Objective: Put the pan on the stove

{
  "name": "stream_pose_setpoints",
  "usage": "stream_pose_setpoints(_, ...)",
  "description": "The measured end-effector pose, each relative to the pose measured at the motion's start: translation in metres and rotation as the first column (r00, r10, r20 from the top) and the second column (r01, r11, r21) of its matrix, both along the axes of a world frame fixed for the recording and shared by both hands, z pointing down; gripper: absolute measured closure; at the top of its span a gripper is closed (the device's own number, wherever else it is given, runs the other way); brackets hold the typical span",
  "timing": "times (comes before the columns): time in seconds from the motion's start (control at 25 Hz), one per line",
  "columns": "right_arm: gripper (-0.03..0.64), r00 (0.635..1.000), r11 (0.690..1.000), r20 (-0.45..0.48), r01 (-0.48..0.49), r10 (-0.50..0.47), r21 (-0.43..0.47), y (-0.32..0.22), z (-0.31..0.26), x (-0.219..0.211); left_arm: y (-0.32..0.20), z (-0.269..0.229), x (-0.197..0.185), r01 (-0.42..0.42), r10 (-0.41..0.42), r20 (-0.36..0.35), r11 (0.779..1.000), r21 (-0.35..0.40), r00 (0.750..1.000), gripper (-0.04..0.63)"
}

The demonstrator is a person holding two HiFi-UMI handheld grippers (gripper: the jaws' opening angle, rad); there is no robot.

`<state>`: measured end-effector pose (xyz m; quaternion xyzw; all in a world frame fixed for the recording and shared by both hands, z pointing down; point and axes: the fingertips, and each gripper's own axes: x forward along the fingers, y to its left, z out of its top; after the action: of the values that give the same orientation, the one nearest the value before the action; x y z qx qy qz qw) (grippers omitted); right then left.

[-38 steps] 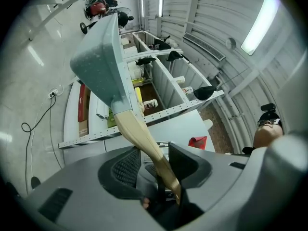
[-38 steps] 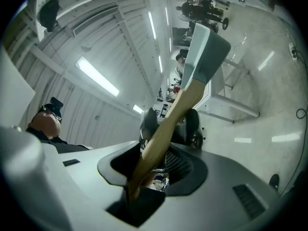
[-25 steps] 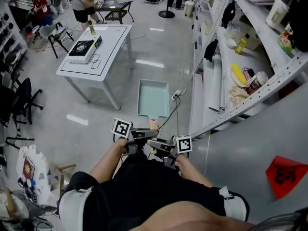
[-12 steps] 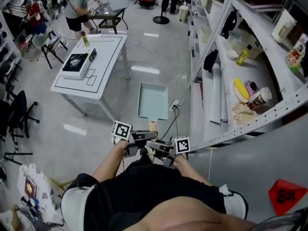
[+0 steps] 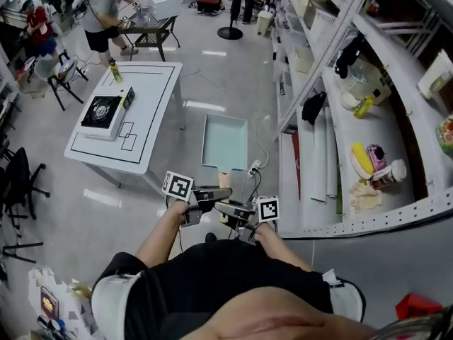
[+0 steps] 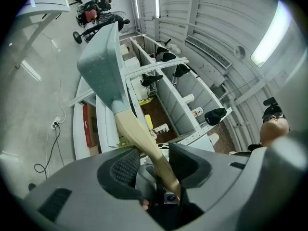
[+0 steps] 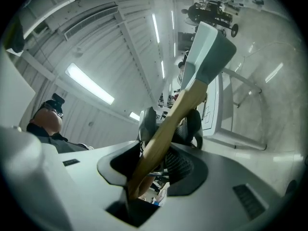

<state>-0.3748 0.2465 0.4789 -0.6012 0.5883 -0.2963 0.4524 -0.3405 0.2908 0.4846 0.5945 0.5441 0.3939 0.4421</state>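
Note:
I hold a pale teal rectangular pan out in front of me above the floor, by its wooden handle. My left gripper and right gripper are both shut on that handle from opposite sides. In the left gripper view the handle runs between the pads up to the pan. In the right gripper view the handle likewise sits between the pads, with the pan beyond. The black stove sits on a white table ahead to the left.
A long white shelving rack with bottles, jars and gloves runs along my right. A power strip with a cable lies on the floor under the pan. A yellow bottle stands on the table. People and chairs are at the back left.
The table with the stove has slid lower and closer in the head view, and the shelves have swung round. Both grippers keep their hold on the handle.

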Motion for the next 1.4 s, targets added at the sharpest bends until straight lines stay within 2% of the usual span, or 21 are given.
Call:
stream_pose_setpoints(0.04,0.444,1.0,1.0,0.016,-0.008,0.008,0.002,-0.003,0.0,0.007,-0.002,-0.001,0.005,-0.002,0.003,0.046,1.0,-0.017,0.999,0.4)
stream_pose_setpoints(0.08,0.445,0.999,1.0,0.036,-0.014,0.014,0.003,-0.005,0.001,0.015,-0.003,-0.001,0.011,-0.003,0.005,0.061,1.0,-0.027,0.998,0.4)
stream_pose_setpoints(0.12,0.445,0.999,1.0,0.044,-0.017,0.017,0.001,-0.006,0.002,0.022,-0.005,-0.001,0.02,-0.005,0.007,0.041,0.999,-0.031,0.999,0.4)
stream_pose_setpoints(0.2,0.445,1.0,1.0,0.021,-0.012,0.012,-0.011,-0.008,0.002,0.038,-0.007,0.002,0.042,-0.014,0.012,-0.056,0.999,-0.031,0.998,0.4)
stream_pose_setpoints(0.24,0.445,1.0,1.0,0.022,-0.011,0.011,-0.015,-0.008,0.004,0.047,-0.008,0.004,0.052,-0.016,0.013,-0.083,0.999,-0.032,0.996,0.4)
stream_pose_setpoints(0.32,0.442,0.999,1.0,0.038,-0.015,0.016,-0.022,-0.007,0.011,0.065,-0.008,0.011,0.071,-0.015,0.012,-0.091,0.999,-0.035,0.996,0.4)
stream_pose_setpoints(0.44,0.442,1.0,0.999,0.014,-0.02,0.02,-0.026,-0.004,0.019,0.099,-0.006,0.02,0.106,-0.022,0.022,-0.126,1.0,-0.001,0.992,0.4)
stream_pose_setpoints(0.56,0.442,0.999,1.0,0.027,-0.026,0.026,0.003,0.0,0.02,0.138,0.002,0.022,0.143,-0.022,0.021,-0.088,1.0,-0.01,0.996,0.4)
stream_pose_setpoints(0.64,0.442,0.999,0.999,0.044,-0.028,0.027,0.023,0.006,0.02,0.166,0.006,0.023,0.172,-0.002,0.002,-0.073,1.0,0.01,0.997,0.4)
stream_pose_setpoints(0.72,0.442,1.0,1.0,0.022,-0.019,0.019,0.022,0.013,0.019,0.2,0.011,0.025,0.199,0.029,-0.03,0.035,0.999,0.032,0.999,0.4)
stream_pose_setpoints(0.76,0.442,1.0,1.0,0.004,-0.012,0.012,0.018,0.016,0.018,0.216,0.014,0.025,0.215,0.032,-0.033,0.038,0.999,0.037,0.999,0.4)
stream_pose_setpoints(0.84,0.439,1.0,1.0,0.002,0.003,-0.003,0.022,0.023,0.015,0.248,0.019,0.022,0.257,0.019,-0.011,-0.124,0.997,0.068,0.992,0.4)
stream_pose_setpoints(0.88,0.437,1.0,1.0,0.015,0.01,-0.011,0.028,0.027,0.012,0.263,0.022,0.019,0.275,0.017,-0.004,-0.166,0.997,0.078,0.986,0.4)
stream_pose_setpoints(0.96,0.437,1.0,0.999,0.015,0.025,-0.025,0.034,0.034,0.006,0.292,0.031,0.014,0.306,0.024,-0.009,-0.173,0.996,0.081,0.985,0.4)
stream_pose_setpoints(1.08,0.436,0.998,0.998,-0.033,0.052,-0.051,0.032,0.043,0.0,0.331,0.04,0.01,0.341,0.042,-0.034,-0.125,0.997,0.068,0.992,0.4)
stream_pose_setpoints(1.24,0.434,0.997,0.996,-0.023,0.075,-0.074,0.042,0.047,-0.001,0.37,0.04,0.005,0.386,0.069,-0.045,-0.206,0.991,0.114,0.977,0.4)
stream_pose_setpoints(1.4,0.434,0.997,0.996,-0.003,0.074,-0.074,0.046,0.044,0.001,0.403,0.036,0.01,0.42,0.085,-0.061,-0.195,0.989,0.12,0.979,0.4)
